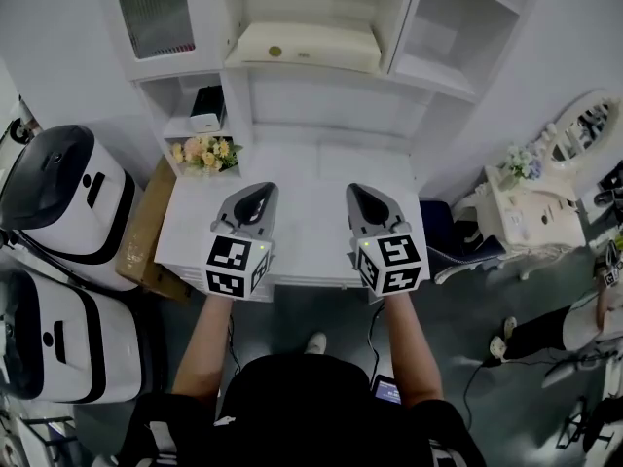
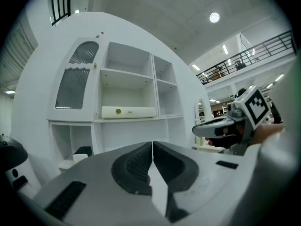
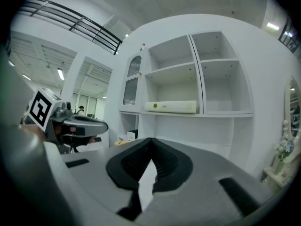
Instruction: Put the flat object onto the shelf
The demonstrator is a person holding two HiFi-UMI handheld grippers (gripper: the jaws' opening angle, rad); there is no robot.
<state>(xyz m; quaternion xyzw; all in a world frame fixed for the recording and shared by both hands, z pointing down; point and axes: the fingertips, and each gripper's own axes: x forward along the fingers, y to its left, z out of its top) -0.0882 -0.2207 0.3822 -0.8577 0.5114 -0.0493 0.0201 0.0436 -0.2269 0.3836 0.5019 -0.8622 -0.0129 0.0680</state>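
White shelf (image 1: 311, 74) already has the flat box (image 1: 307, 47) on it; left claw (image 1: 259, 195) and right claw (image 1: 360, 195) both pinched together, empty.

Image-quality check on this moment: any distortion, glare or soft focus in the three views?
Head view: evenly lit, sharp, but the wide lens bows the shelf unit. Left gripper view: heavy fisheye, black corners; a ceiling lamp flares; the left gripper close up is soft, the cream flat box fairly clear. Right gripper view: same black corners and bowed shelf lines.

White shelf (image 3: 222, 113): cream flat object (image 3: 170, 107) lying.
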